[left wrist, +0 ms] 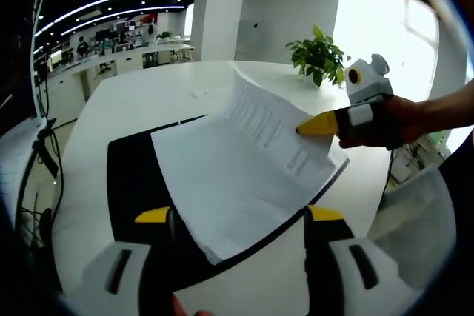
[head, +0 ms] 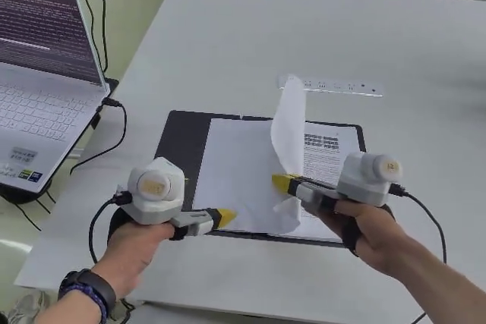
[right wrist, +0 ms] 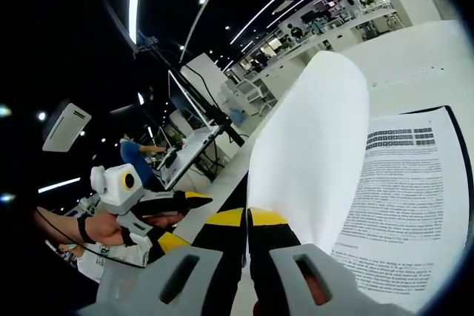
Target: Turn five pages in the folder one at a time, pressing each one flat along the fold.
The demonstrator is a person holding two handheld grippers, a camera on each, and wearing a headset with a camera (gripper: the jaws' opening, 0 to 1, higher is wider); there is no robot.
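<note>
White paper is pinched in your right hand-held gripper [head: 282, 182]. Its yellow-tipped jaws are closed on the lower edge of one page [head: 288, 123], which stands upright above them and curls over toward your left. Just to the right of those jaws a printed sheet [right wrist: 415, 183] lies flat in the black folder [head: 178, 142]. The folder is open on the worktop [head: 304, 28], directly ahead of both hand-held grippers.

Your left hand-held gripper [left wrist: 238, 216] has its jaws spread wide and grips nothing. It sits at the folder's near edge, close to the right one but not touching it, and the near corner of a blank sheet [head: 235, 172] lies between its jaws.

By my reading, this turn is about half done: the page is lifted but not yet laid over to the left, nor pressed along the fold. The blank sheet already lying on the left suggests at least one page is turned, though the count cannot be read from here. You have yet to lay this page down, flatten it at the fold, and make whatever turns remain of the five.
</note>
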